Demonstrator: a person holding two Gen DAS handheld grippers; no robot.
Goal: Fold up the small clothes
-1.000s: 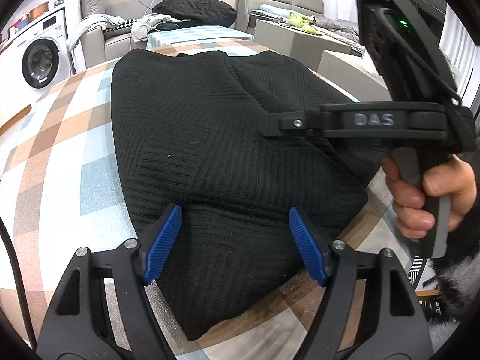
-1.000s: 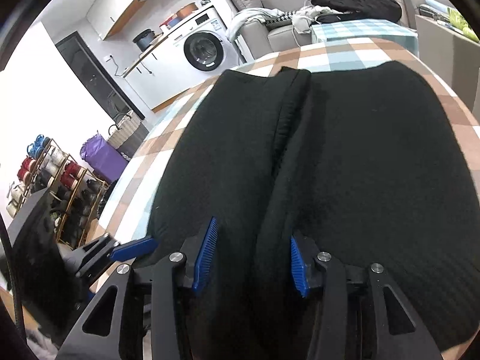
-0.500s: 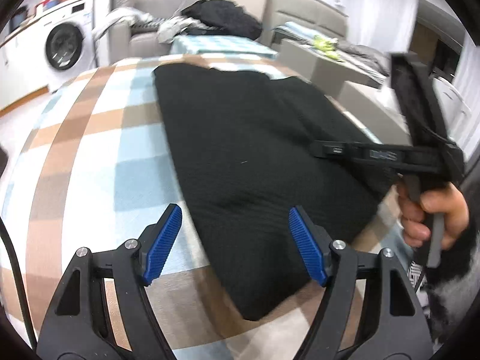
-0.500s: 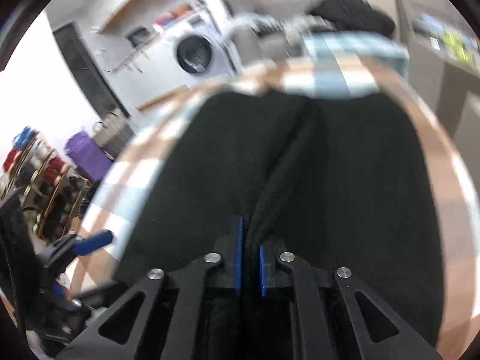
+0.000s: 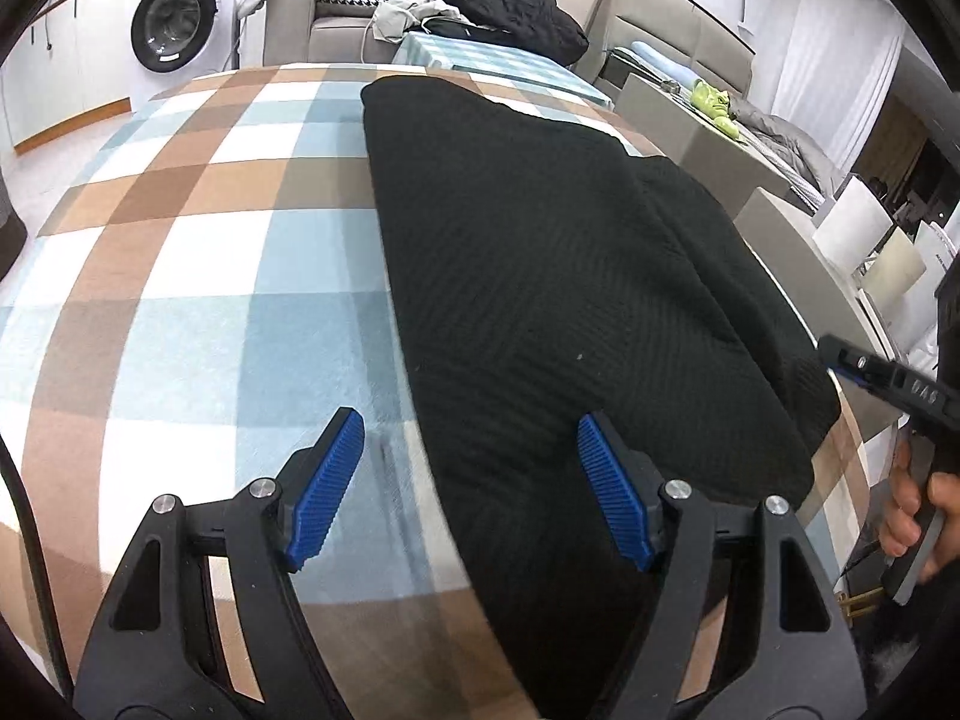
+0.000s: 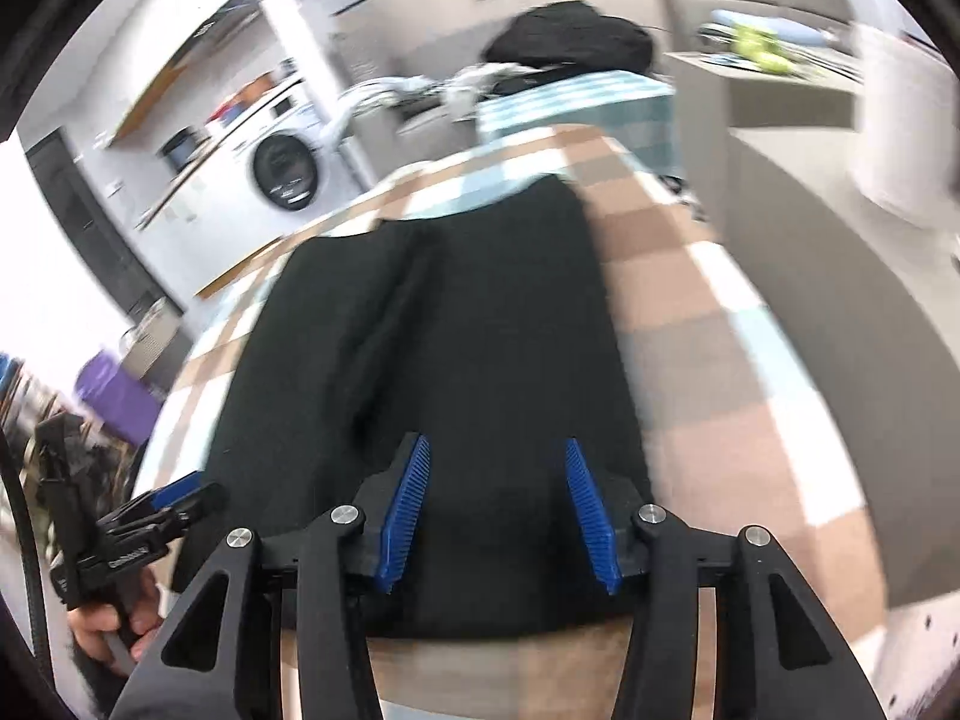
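The left gripper [image 5: 471, 486] stands wide apart and empty over the near edge of the black garment [image 5: 540, 276]; the right gripper [image 6: 495, 516] is opening, pads clear; the folded garment lies flat on the checked worktop [image 5: 198, 276].

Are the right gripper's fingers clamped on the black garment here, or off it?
Apart. In the right wrist view the right gripper is opening; its blue fingers stand spread above the black garment, with no fabric pinched between them.
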